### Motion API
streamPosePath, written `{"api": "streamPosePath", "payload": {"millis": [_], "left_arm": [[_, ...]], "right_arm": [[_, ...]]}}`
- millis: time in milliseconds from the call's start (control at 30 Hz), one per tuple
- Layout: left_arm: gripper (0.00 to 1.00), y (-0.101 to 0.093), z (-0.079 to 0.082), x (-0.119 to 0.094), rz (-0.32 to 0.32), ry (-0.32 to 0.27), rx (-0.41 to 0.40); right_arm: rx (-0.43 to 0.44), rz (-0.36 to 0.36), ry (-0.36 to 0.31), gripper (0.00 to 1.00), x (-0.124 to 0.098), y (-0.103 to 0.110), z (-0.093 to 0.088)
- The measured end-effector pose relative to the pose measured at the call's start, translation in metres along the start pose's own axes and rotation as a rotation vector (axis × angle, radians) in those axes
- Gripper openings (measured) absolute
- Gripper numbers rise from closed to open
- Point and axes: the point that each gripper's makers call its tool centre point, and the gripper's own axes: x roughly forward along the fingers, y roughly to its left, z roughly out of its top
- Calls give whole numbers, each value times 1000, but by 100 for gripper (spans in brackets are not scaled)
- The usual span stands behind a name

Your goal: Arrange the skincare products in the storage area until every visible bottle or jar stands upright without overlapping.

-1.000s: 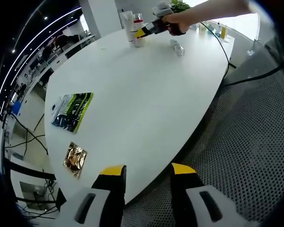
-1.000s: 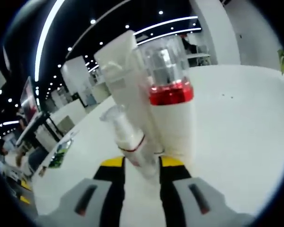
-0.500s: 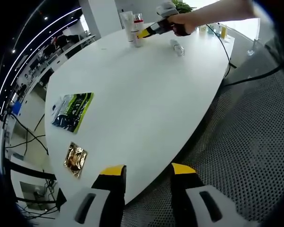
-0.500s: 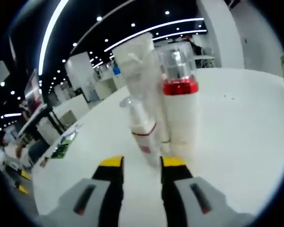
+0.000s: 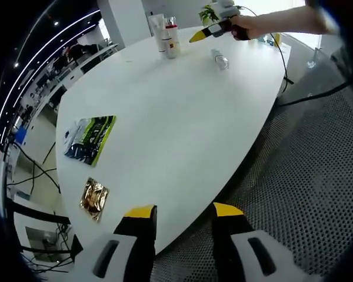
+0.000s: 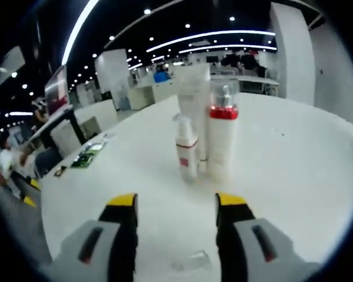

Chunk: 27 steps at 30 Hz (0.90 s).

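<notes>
Three upright bottles (image 6: 201, 132) stand ahead of the open right tongs (image 6: 175, 201) — apart.

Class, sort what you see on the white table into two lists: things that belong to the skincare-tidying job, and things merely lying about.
Belongs to the job:
small pump bottle, upright
red-banded bottle, upright
white tube, upright behind them
clear bottle, lying on its side
right tongs, open

Lying about:
green packet
gold sachet
potted plant
</notes>
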Motion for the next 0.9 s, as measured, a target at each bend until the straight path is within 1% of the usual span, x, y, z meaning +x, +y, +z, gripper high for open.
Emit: {"api": "streamPosePath", "payload": {"millis": [67,167,200,233,300,367,467,500,533,600,633,667,700,733,767,800,900], "left_arm": [[38,0,1,0,2,-2,3],[38,1,2,-1,9,-12,4],[38,2,3,-1,12,-15,7],[38,2,3,-1,14,-17,9],[38,2,3,-2,17,-20,9],[38,2,3,-2,20,-19,14],[38,2,3,-2,21,-16,16],[38,1,3,-1,20,-11,14],[38,1,3,-1,21,-11,16],[38,2,3,-1,23,-10,17],[38,2,2,-1,23,-8,12],[38,2,2,-1,24,-8,13],[38,2,2,-1,25,-10,15],[38,2,2,-1,25,-10,15],[38,2,2,-1,25,-9,13],[38,2,2,-1,25,-8,14],[38,3,3,-2,29,-12,14]], "right_arm": [[2,2,1,52,-9,-2,-2],[-13,13,26,53,-18,-5,-8],[-24,42,57,53,-22,-3,-13],[-28,49,64,53,-23,-3,-14],[-79,73,103,53,-26,-3,-16],[-135,124,136,53,-26,3,-15],[-214,228,194,59,-25,20,-21],[-267,280,224,63,-24,30,-26],[-308,305,252,64,-25,36,-31],[-421,351,302,67,-25,44,-40],[-500,389,363,67,-28,51,-51],[-581,417,409,68,-29,55,-61],[-626,439,435,68,-30,58,-66],[-635,474,451,69,-31,64,-71],[-633,491,457,69,-31,67,-73],[-640,493,471,70,-31,68,-75],[-784,482,560,69,-32,57,-88]]}}
